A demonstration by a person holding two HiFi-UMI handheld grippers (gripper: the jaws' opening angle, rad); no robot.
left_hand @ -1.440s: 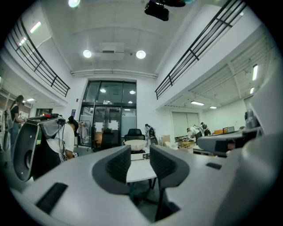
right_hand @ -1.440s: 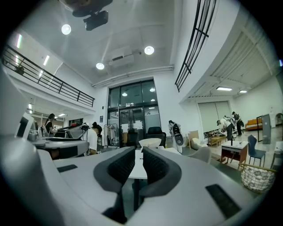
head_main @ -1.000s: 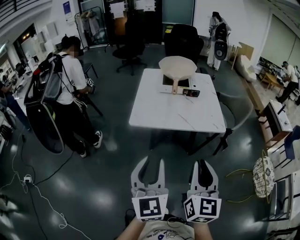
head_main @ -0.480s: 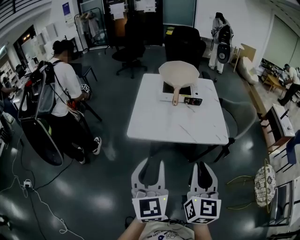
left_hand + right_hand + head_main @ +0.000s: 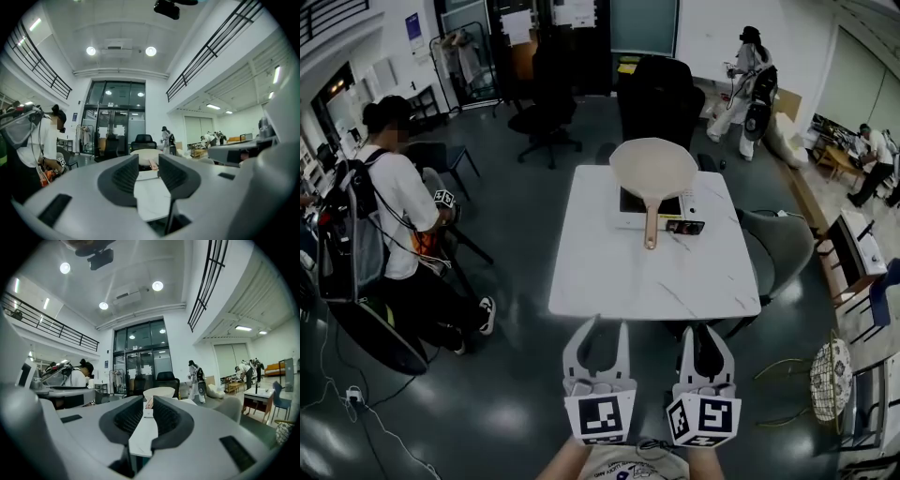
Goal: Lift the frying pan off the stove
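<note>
A cream frying pan (image 5: pixel 653 167) with a wooden handle (image 5: pixel 650 228) sits on a flat stove (image 5: pixel 630 217) at the far side of a white table (image 5: pixel 609 272). The handle points toward me. Both grippers hang low in front of me, well short of the table's near edge. My left gripper (image 5: pixel 598 328) is open with nothing between its fingers. My right gripper (image 5: pixel 709 328) is shut and empty. The pan (image 5: pixel 146 152) shows small and distant past the left gripper (image 5: pixel 148 161). The right gripper view also shows the pan (image 5: pixel 159 392) far beyond that gripper (image 5: pixel 148 406).
A small black device (image 5: pixel 686 227) lies beside the stove. A grey chair (image 5: pixel 775 248) stands right of the table and black chairs (image 5: pixel 661 89) behind it. A person with a backpack (image 5: pixel 394 216) stands at the left. Cables (image 5: pixel 356 370) trail on the dark floor.
The table with the pan has come nearer and more to the centre of the head view. The person on the left has shifted further left. Both grippers stay put in the view.
</note>
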